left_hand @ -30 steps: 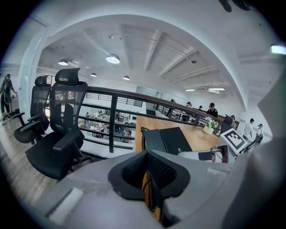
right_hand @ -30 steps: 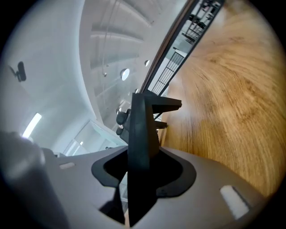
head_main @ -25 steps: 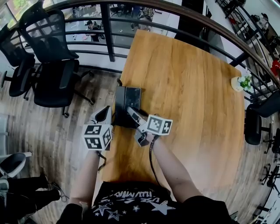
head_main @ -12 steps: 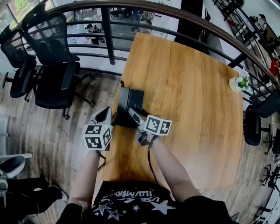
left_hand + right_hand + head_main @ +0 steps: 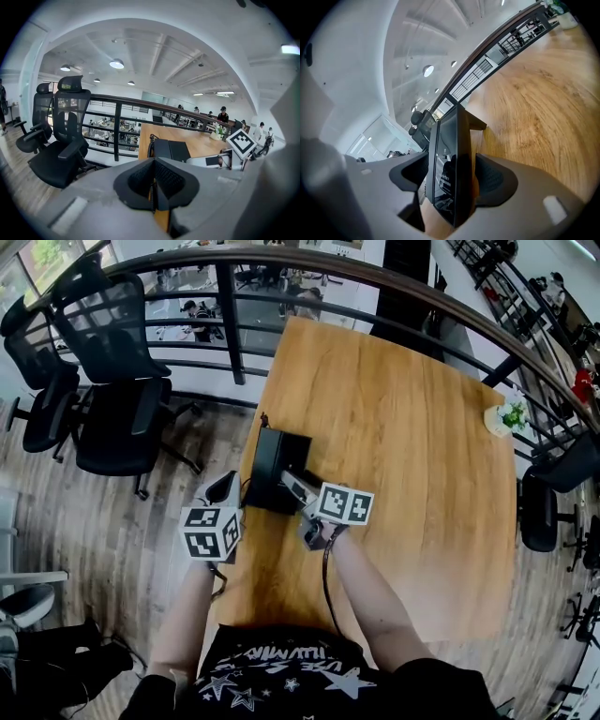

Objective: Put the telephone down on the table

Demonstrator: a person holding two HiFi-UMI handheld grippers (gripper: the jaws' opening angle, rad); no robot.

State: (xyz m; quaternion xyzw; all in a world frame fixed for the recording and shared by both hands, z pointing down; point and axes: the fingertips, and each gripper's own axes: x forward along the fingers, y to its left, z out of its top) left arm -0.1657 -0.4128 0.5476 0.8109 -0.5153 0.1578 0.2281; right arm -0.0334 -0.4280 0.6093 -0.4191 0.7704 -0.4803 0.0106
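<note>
Head view, black telephone on wooden table

Your table is warm, grained wood, smooth with a soft sheen. The telephone looks like black plastic, its flat face glossy enough to mirror. The floor is duller grey-brown planking. At far left, the backs of the office chairs seem to be black mesh.

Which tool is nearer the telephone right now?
Right. The right tool straddles the telephone, jaws opening around it; the left tool, shut, sits apart to its left.
</note>
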